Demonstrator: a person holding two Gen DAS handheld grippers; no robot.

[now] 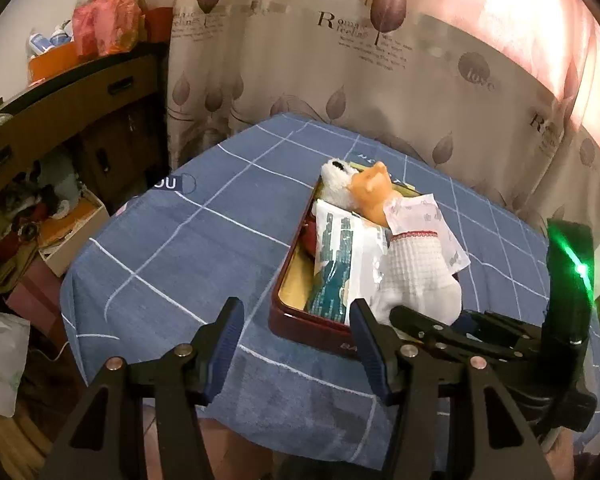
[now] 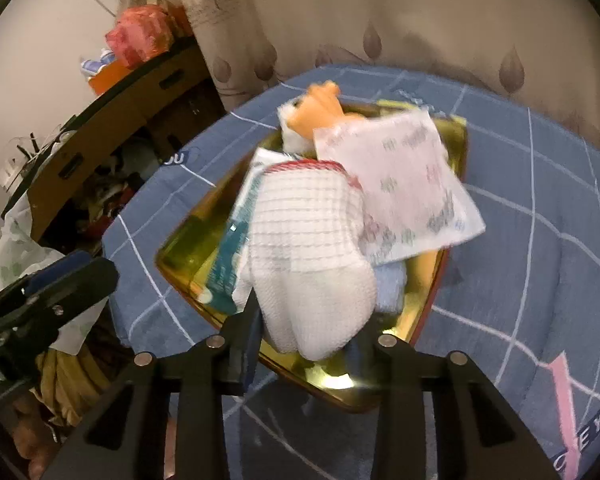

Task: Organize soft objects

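Observation:
A dark red tin tray with a gold inside (image 1: 296, 312) (image 2: 188, 256) sits on the blue checked tablecloth. In it lie a white plush toy (image 1: 336, 184), an orange toy dog (image 1: 370, 194) (image 2: 320, 108), a teal and white packet (image 1: 336, 264) (image 2: 232, 248), a pink printed packet (image 1: 424, 216) (image 2: 404, 184) and a white knitted glove with a red cuff (image 1: 416, 276) (image 2: 312, 256). My left gripper (image 1: 296, 344) is open and empty at the tray's near left corner. My right gripper (image 2: 312, 344) is wide open, its fingers either side of the glove's end, over the tray.
The blue tablecloth (image 1: 172, 248) covers a small table in front of a leaf-print curtain (image 1: 340, 60). To the left stand a brown drawer unit (image 1: 60, 120) with clutter on top and boxes (image 1: 72, 232) on the floor.

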